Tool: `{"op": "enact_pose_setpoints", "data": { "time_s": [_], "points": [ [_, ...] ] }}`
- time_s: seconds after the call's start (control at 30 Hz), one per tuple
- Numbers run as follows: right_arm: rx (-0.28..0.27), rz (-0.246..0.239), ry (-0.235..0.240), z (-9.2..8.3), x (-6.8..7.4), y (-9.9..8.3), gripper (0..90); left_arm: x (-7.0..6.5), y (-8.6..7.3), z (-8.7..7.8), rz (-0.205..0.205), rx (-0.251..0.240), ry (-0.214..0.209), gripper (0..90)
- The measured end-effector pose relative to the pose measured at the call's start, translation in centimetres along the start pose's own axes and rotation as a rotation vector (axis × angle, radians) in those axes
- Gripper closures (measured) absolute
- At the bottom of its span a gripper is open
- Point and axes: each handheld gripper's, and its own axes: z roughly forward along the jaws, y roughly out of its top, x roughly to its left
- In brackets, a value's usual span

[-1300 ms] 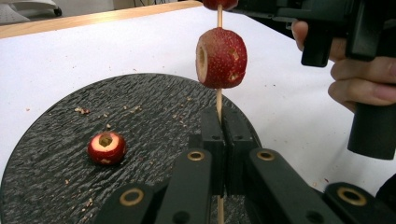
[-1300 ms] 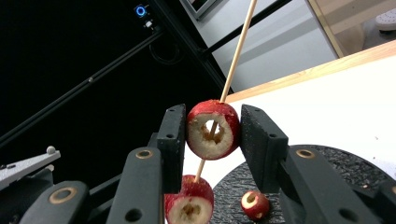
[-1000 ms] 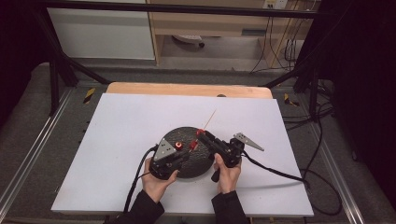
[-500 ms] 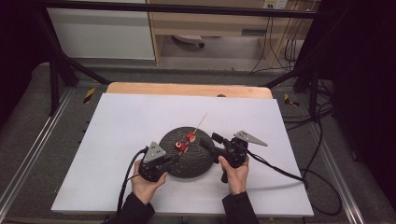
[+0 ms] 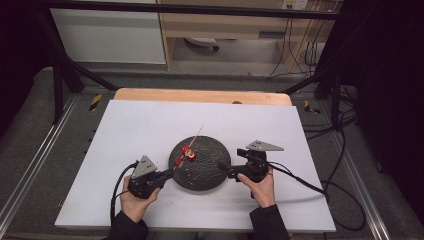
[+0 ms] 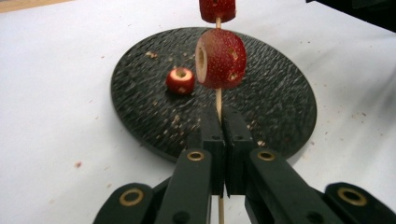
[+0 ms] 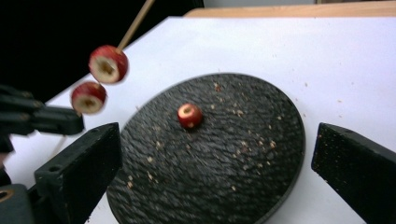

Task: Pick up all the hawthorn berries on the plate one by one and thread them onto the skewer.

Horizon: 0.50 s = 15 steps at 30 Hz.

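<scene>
A round black slate plate (image 5: 207, 177) lies mid-table. My left gripper (image 6: 222, 116) is shut on a thin wooden skewer (image 6: 218, 100) at the plate's left edge (image 5: 170, 172). Two red cored fruit pieces are threaded on the skewer, one close (image 6: 222, 58) and one farther up (image 6: 217, 9). A third cored fruit (image 7: 189, 115) lies loose on the plate. At the plate's right edge my right gripper (image 7: 215, 135) has just been opening. Its jaws stand wide with nothing held between them. The skewered pieces (image 7: 108, 64) hang to its upper left.
The white table top (image 5: 125, 125) has bare room on all sides of the plate. Crumbs speckle the plate and the sheet near it. A wooden strip (image 5: 200, 95) runs along the far edge. Cables trail from both grippers toward the near edge.
The two grippers, close together over the plate before, have drawn apart. The left carried the skewer leftward. The right backed off to the right and its jaws opened.
</scene>
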Motion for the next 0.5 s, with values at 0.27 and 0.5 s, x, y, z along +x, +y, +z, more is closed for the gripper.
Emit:
{"op": "enact_pose_setpoints", "data": {
  "time_s": [0.27,0.5],
  "points": [
    [0.094,-0.046,-0.035,0.0,-0.3,0.0,1.7,1.3,-1.2,-1.4,-0.01,0.0,0.003,88.3],
    [0.152,-0.07,-0.053,0.2,-0.3,0.4,1.0,2.3,-2.3,-2.3,-0.033,0.01,0.006,88.3]
  ]
}}
